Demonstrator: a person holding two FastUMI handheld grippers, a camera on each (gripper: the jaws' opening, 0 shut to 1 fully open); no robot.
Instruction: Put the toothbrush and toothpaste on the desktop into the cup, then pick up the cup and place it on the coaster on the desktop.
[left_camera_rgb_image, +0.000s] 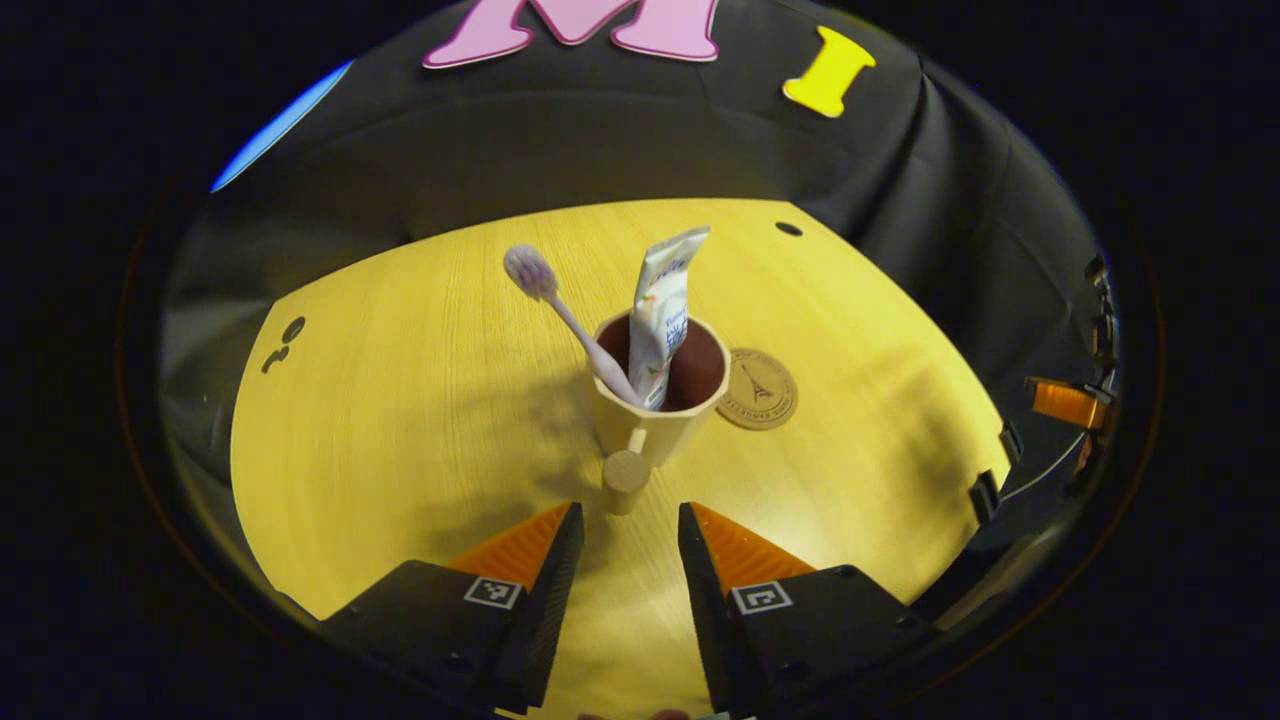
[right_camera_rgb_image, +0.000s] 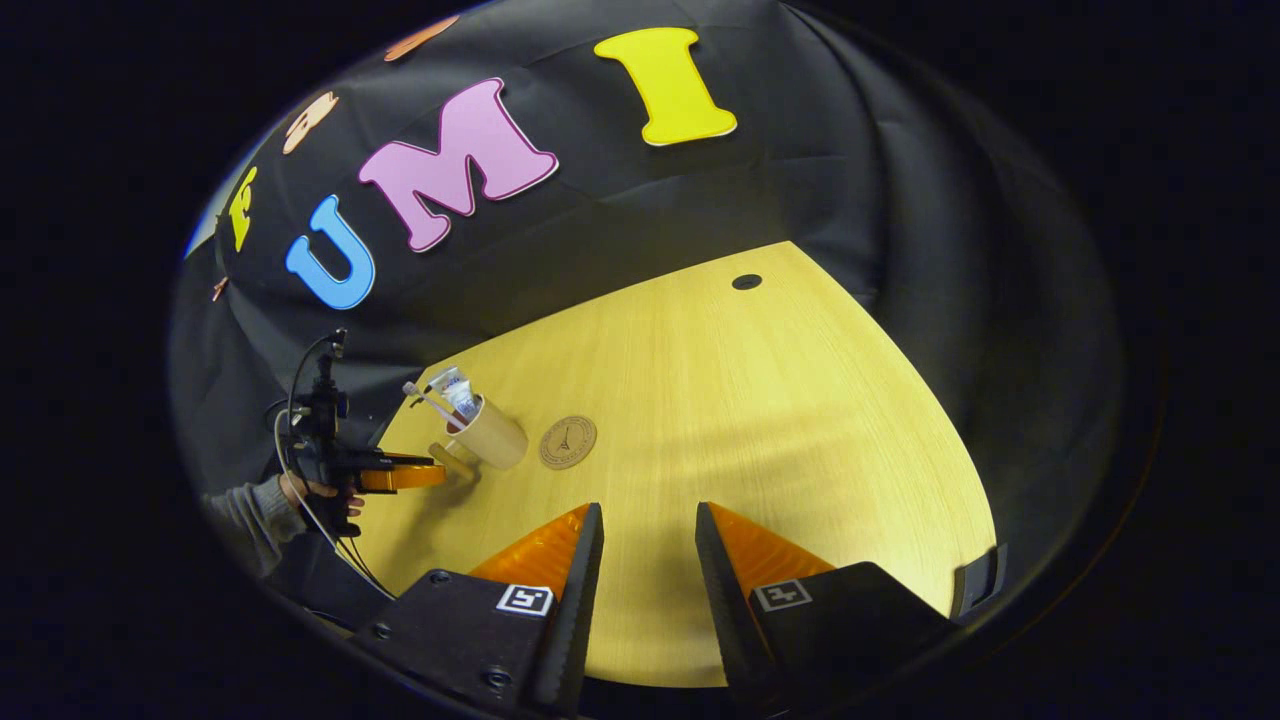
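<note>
- Wooden desktop — black cloth wall behind; small dark hole near far edge
- Cup upright mid-desk, handle toward left gripper — jaws apart, short of handle, nothing held
- Right gripper parted over bare wood, well apart from cup
- Coaster just beside cup, bare
- Toothpaste and toothbrush standing inside cup

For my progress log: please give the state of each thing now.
toothbrush: leaning in the cup, head up
toothpaste: standing in the cup
cup: upright on the table, beside the coaster
coaster: bare
left gripper: jaws open
right gripper: jaws open
</note>
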